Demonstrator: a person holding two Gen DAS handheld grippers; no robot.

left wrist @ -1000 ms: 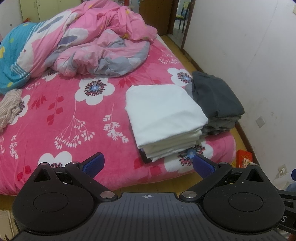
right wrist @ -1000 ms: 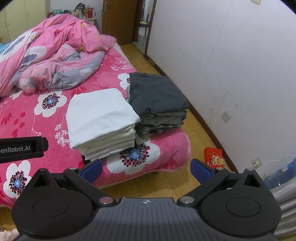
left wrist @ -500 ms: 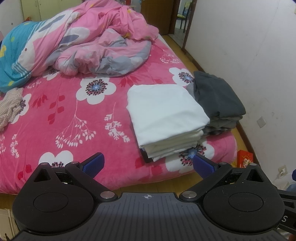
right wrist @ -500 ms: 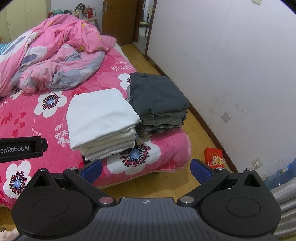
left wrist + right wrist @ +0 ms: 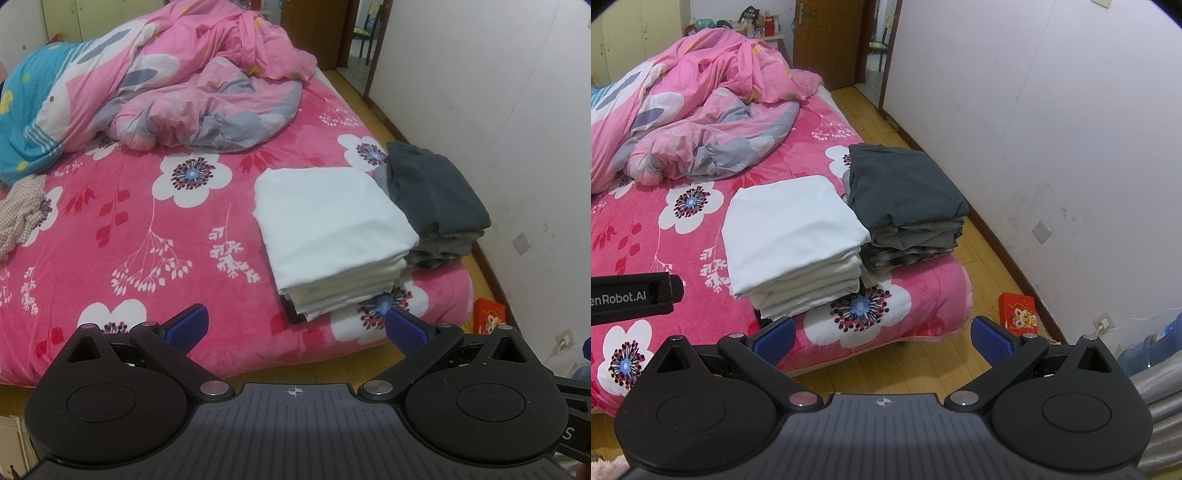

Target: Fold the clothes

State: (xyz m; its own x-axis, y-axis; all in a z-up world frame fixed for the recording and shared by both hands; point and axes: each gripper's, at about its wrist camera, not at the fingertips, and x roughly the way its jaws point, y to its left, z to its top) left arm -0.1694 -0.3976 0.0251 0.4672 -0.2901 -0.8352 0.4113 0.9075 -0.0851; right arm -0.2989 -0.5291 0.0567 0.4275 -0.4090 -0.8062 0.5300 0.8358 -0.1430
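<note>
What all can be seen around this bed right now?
White stack: one pile, white, bed's near right corner.
Dark stack: one pile, grey, touching the white stack, wall side.
Checked garment: one, beige, crumpled, bed's left edge.
Duvet: one, pink, grey and blue, bunched at the far end.
Bed cover: one, pink with white flowers.
Red box: one, on the floor by the wall.
Left gripper: black, blue pads, open, empty.
Right gripper: same, open, empty.

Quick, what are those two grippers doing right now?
Left gripper: open, holding nothing.
Right gripper: open, holding nothing.
</note>
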